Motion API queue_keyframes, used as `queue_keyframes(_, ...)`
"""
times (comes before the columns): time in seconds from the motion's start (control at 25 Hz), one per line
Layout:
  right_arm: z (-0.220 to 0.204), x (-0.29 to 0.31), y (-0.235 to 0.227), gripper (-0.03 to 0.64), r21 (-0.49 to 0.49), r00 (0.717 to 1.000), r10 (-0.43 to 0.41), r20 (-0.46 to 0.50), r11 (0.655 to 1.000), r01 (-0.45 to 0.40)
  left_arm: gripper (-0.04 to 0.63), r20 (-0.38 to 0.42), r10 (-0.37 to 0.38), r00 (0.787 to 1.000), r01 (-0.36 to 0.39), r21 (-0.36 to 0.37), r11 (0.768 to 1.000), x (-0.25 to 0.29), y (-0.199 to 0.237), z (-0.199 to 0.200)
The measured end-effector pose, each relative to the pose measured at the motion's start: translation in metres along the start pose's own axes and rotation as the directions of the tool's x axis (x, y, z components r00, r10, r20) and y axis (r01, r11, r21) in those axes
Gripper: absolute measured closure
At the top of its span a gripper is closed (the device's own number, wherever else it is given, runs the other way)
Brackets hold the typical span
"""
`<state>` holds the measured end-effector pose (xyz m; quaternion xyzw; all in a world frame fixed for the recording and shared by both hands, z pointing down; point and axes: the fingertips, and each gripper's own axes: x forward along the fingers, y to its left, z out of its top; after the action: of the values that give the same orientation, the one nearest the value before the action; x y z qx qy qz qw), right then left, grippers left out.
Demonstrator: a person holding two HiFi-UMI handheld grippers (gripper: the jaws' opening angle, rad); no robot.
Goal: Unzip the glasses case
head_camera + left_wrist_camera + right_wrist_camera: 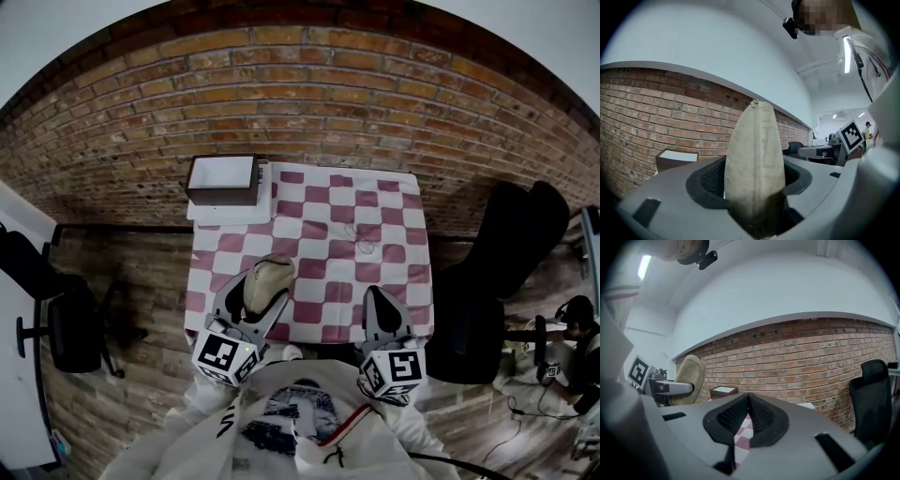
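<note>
A beige oval glasses case (pixel 265 279) is held above the near left part of the checkered table (pixel 394 202). My left gripper (pixel 253 295) is shut on it. In the left gripper view the case (pixel 754 159) stands upright between the jaws, and a small zipper pull (pixel 754 102) shows at its top end. My right gripper (pixel 376 298) hovers over the table's near right edge, shut with nothing in it. In the right gripper view its pads (pixel 749 404) meet, and the case (pixel 690 376) shows at the left, clear of them.
A brown open box (pixel 223 178) with a white inside stands at the table's far left corner. A faint thin object (pixel 361 234) lies mid-table. A black chair (pixel 511 246) stands to the right, another (pixel 66 323) to the left. A brick wall runs behind.
</note>
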<state>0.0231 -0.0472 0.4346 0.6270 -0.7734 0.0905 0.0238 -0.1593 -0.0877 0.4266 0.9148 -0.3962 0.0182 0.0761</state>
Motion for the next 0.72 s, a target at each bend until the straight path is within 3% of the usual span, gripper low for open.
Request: queue_keyframes(0.72, 0.004, 0.024, 0.018, 0.604, -0.064, 0.999, 0.036, -0.014, 0.997, -0.037, 0.304, -0.011, -0.018, 1.0, 0.018, 0.018, 1.0, 0.01, 0.007, -0.001)
